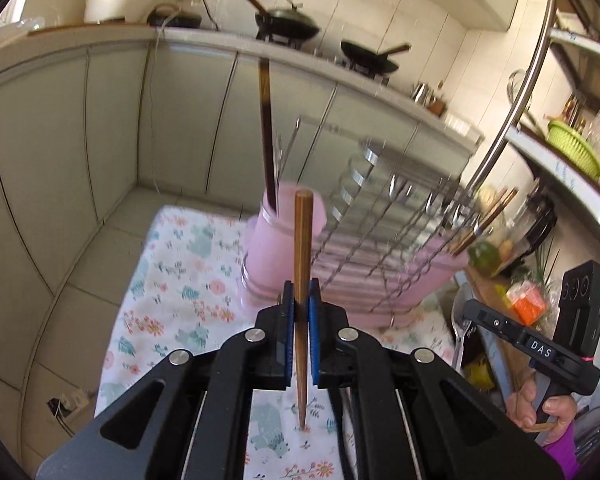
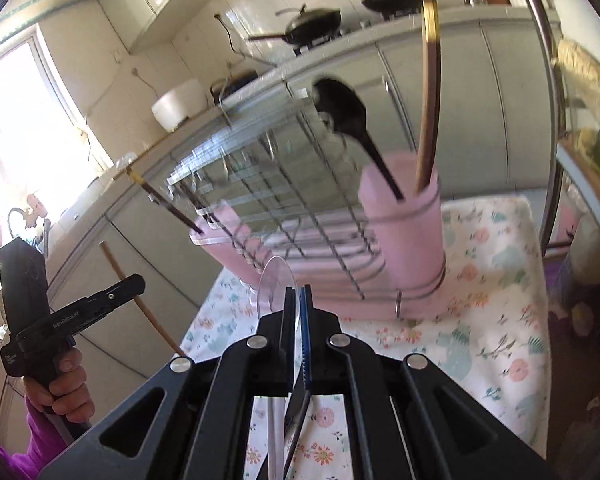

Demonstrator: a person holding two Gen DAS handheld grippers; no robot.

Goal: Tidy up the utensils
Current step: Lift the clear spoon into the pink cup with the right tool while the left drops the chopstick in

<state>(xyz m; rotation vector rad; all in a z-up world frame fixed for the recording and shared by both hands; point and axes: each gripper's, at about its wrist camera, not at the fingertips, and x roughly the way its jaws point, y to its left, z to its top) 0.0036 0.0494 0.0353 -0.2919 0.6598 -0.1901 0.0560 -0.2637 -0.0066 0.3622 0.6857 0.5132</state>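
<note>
One wooden chopstick (image 1: 302, 280) stands clamped upright between the left fingers (image 1: 287, 320)

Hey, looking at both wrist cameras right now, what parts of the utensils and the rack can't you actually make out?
- Left wrist view: the wooden chopstick is clamped in the left gripper; the gripper body hides part of its lower length.
- Right wrist view: the clear plastic spoon in the right gripper; its handle end is cut off by the bottom edge.
- Both views: the wire dish rack is motion-blurred, so its wires can't be counted.
- Pink utensil cup: its wall hides the utensils' lower ends.
</note>
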